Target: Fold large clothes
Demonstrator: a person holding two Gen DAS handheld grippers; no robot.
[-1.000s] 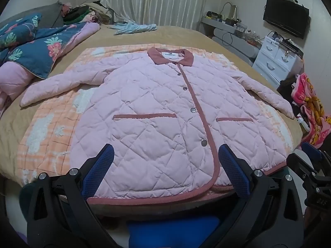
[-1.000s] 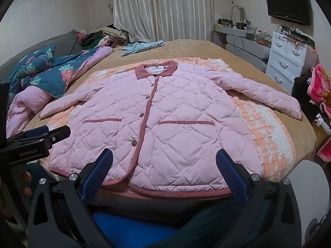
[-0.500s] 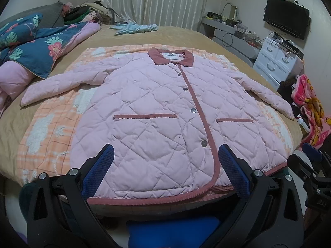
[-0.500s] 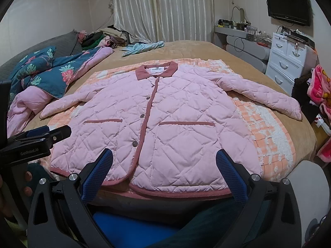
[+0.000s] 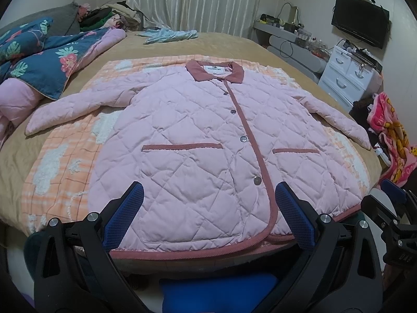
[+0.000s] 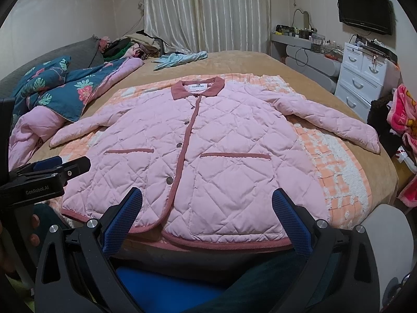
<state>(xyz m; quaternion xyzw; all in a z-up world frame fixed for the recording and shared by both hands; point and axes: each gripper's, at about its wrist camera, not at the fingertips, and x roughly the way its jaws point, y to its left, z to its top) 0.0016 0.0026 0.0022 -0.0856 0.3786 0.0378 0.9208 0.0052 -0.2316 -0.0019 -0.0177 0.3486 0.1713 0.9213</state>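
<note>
A pink quilted jacket (image 5: 198,140) (image 6: 208,151) with a dusty-rose collar and trim lies flat, front up and buttoned, on an orange checked blanket (image 5: 60,167) (image 6: 338,161) on the bed. Both sleeves spread out to the sides. My left gripper (image 5: 208,195) hovers open just before the hem, left of the button line. My right gripper (image 6: 207,195) is open too, before the hem under the right pocket. Neither touches the cloth. The left gripper's body (image 6: 47,177) shows at the left edge of the right wrist view.
A blue floral quilt (image 5: 44,62) is heaped at the left of the bed. A light blue garment (image 5: 169,35) lies near the far edge. White drawers (image 6: 365,83), a wall TV (image 6: 365,18) and a pink patterned towel (image 5: 391,135) stand to the right.
Both views have crept very slightly toward the jacket. Both grippers stay open and the jacket has not moved.
</note>
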